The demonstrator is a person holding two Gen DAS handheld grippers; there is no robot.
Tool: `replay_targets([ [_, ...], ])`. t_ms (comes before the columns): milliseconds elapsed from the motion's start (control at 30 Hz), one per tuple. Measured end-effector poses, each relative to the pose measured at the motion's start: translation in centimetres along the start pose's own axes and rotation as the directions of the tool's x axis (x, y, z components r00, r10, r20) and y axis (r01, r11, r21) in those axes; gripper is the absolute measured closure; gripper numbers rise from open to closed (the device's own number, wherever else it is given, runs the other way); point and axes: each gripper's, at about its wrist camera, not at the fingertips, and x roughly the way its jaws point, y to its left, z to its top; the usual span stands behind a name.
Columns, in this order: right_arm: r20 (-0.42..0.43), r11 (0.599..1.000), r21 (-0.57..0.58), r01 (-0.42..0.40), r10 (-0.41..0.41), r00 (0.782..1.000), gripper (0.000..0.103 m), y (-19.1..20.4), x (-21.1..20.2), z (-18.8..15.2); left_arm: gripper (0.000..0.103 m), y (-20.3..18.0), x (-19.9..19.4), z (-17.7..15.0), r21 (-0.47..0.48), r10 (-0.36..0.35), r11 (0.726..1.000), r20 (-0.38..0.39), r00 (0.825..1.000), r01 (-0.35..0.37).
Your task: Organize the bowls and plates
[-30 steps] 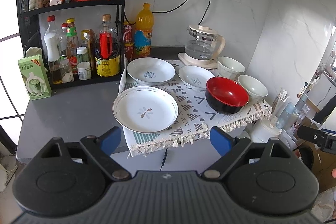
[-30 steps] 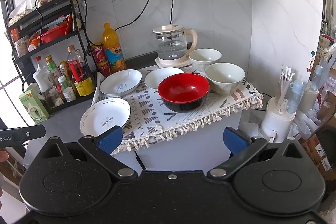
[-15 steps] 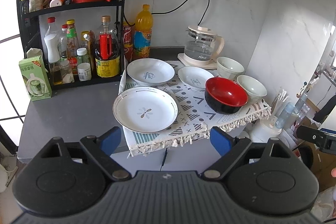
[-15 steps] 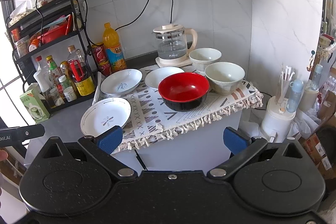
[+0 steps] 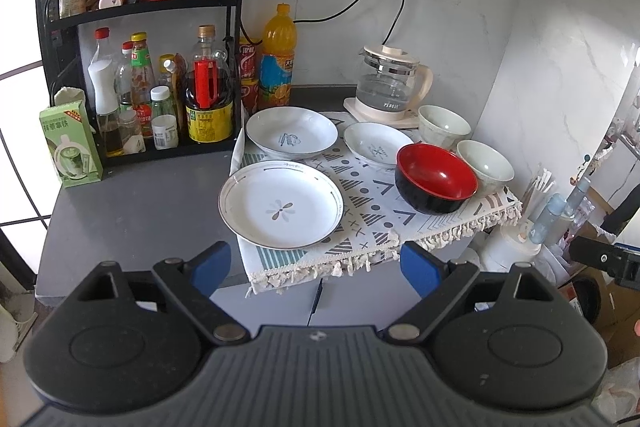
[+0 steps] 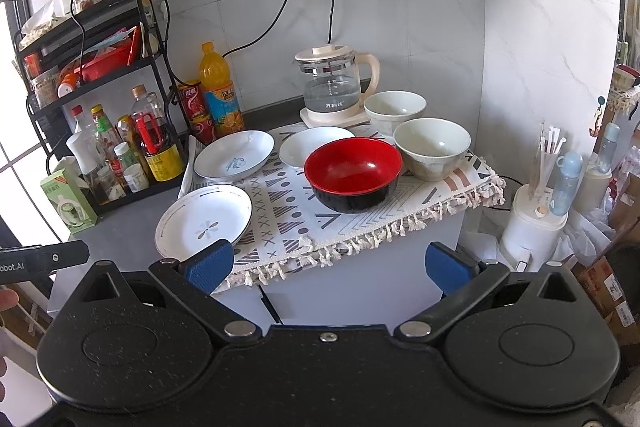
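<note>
A grey counter against marble-look wall tiles carries a patterned fringed cloth [image 5: 372, 203] at frame centre. On it sit three white plates, the nearest a flower-marked plate [image 5: 281, 205], a red bowl [image 6: 353, 174] and two pale bowls. Left gripper [image 5: 316, 265] and right gripper [image 6: 328, 265] hang spread, empty, short of the cloth.

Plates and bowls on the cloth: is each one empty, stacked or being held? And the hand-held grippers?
Flower plate: empty, unstacked.
Back plate: empty, flat.
Small plate: empty.
Red bowl: upright, empty.
Near pale bowl: upright, empty.
Far pale bowl: upright, empty.
Left hand-held gripper: open, holding nothing.
Right hand-held gripper: open, holding nothing.
</note>
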Motion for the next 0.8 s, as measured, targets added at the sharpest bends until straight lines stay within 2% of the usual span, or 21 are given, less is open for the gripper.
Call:
replay_targets([
  [800, -0.007, 1.000, 0.010, 0.008, -0.008, 1.000, 0.000, -1.3, 1.6, 0.8, 0.013, -1.3, 1.6, 0.8, -0.005, -0.016, 1.000, -0.008, 1.000, 0.016],
])
